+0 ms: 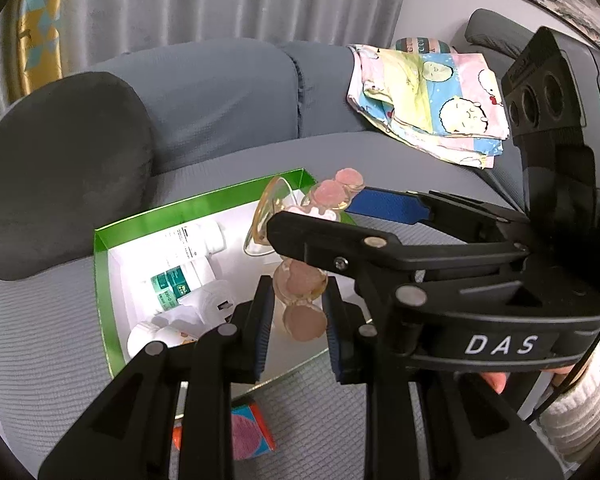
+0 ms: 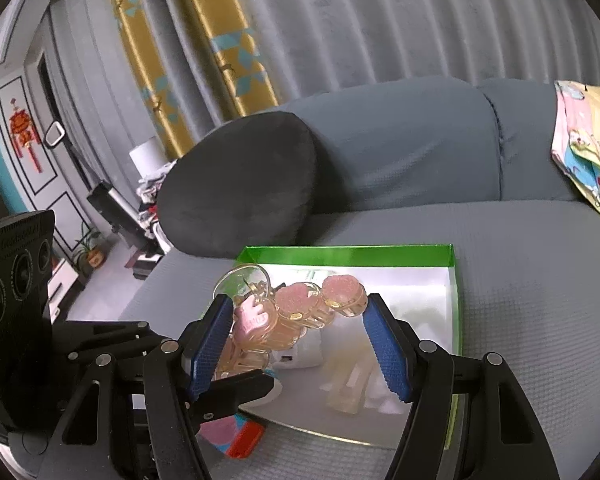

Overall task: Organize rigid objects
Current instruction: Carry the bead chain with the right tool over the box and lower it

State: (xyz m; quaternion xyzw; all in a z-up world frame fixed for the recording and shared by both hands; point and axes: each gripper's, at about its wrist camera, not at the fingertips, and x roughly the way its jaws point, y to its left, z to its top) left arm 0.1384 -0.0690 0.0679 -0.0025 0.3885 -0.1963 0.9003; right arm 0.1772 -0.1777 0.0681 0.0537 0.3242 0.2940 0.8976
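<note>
The right claw (image 2: 300, 344) stands at six o'clock with its blue pads (image 2: 386, 350) apart over a green box (image 2: 340, 255) on the sofa seat (image 2: 520, 280). A pink charm cluster (image 2: 296, 312) with a clear ring hangs between them, touching the pad at nine o'clock; whether the three o'clock pad touches it is unclear. The left claw (image 2: 256, 386) reaches in from eight o'clock and grips the cluster's lower end. Inside the box lie a white item (image 2: 300, 354) and a pale clear piece (image 2: 346, 394). A small pink, blue and red box (image 2: 236, 436) lies on the seat at seven o'clock. A dark cushion (image 2: 240, 184) leans at ten o'clock, a patterned cloth (image 2: 588, 148) at two o'clock.
</note>
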